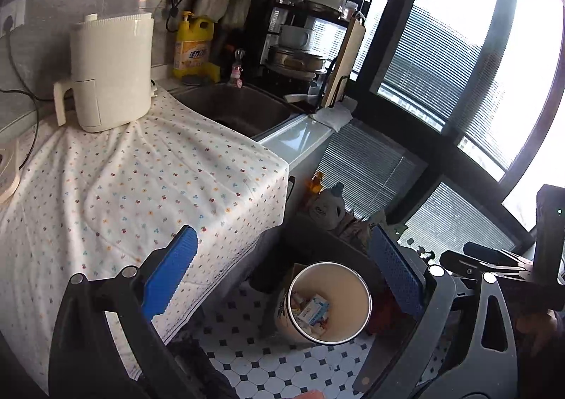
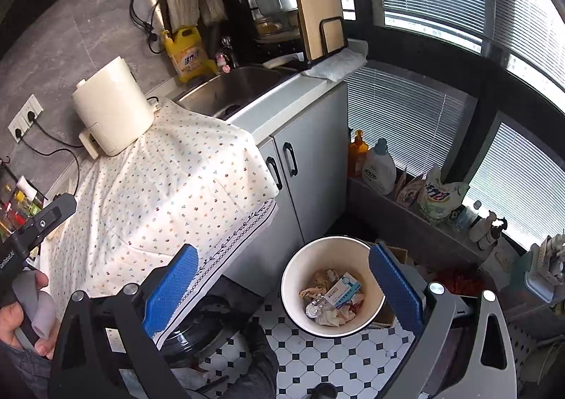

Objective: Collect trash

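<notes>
Both tools are seen released: the left gripper (image 1: 282,279) and the right gripper (image 2: 282,284) stand with jaws wide apart and nothing between the blue pads. Just beyond them, on the tiled floor (image 2: 317,356), the white bin (image 2: 293,293) is found, open-topped, with the trash (image 2: 332,296) lying inside: crumpled paper, foil and a small carton. The drop step is judged done; a further piece would next have to be sought, and none is seen on the flowered cloth (image 2: 169,180). Room is tight low down, between the cloth's hanging edge, the cabinet doors (image 2: 310,165) and the grey ledge (image 2: 406,222). Farther off, the kettle (image 1: 109,70) and the sink (image 1: 240,109) are seen, with open cloth before them.
</notes>
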The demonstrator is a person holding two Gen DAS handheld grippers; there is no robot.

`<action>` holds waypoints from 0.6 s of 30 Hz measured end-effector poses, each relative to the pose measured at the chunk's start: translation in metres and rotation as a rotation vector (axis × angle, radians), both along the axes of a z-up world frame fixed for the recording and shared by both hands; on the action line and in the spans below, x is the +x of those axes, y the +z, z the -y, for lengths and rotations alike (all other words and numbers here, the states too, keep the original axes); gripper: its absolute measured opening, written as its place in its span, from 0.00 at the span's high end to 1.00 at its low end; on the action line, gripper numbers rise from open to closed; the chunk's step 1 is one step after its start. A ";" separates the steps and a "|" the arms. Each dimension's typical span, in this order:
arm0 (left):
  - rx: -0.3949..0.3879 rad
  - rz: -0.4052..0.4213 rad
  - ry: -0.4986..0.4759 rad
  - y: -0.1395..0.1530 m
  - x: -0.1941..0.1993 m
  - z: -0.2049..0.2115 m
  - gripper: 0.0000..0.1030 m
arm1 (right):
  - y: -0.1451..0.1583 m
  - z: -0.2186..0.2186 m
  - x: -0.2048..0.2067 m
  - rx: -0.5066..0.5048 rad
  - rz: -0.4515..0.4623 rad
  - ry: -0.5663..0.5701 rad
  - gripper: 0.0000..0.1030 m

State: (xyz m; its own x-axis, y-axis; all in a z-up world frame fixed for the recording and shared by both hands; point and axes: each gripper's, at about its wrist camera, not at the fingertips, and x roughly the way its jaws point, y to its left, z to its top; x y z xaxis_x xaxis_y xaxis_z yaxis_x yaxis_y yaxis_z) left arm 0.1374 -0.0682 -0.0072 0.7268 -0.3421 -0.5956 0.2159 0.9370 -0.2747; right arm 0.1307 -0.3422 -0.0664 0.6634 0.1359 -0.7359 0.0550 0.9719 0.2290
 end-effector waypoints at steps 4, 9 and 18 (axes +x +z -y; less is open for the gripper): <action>0.013 0.028 0.046 0.013 -0.037 0.004 0.06 | 0.018 0.004 -0.026 0.002 0.035 0.044 0.08; 0.021 0.049 0.078 0.029 -0.076 0.005 0.06 | 0.040 0.006 -0.060 0.012 0.075 0.078 0.08; 0.066 0.109 0.105 0.058 -0.125 0.005 0.06 | 0.075 -0.008 -0.115 -0.027 0.150 0.134 0.08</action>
State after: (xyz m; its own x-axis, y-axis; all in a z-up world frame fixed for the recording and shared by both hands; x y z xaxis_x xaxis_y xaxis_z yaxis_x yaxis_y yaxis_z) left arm 0.0122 -0.0731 0.0512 0.8182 -0.2237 -0.5296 0.1410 0.9711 -0.1924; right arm 0.0154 -0.3346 0.0086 0.7434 0.2118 -0.6344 -0.1080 0.9741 0.1986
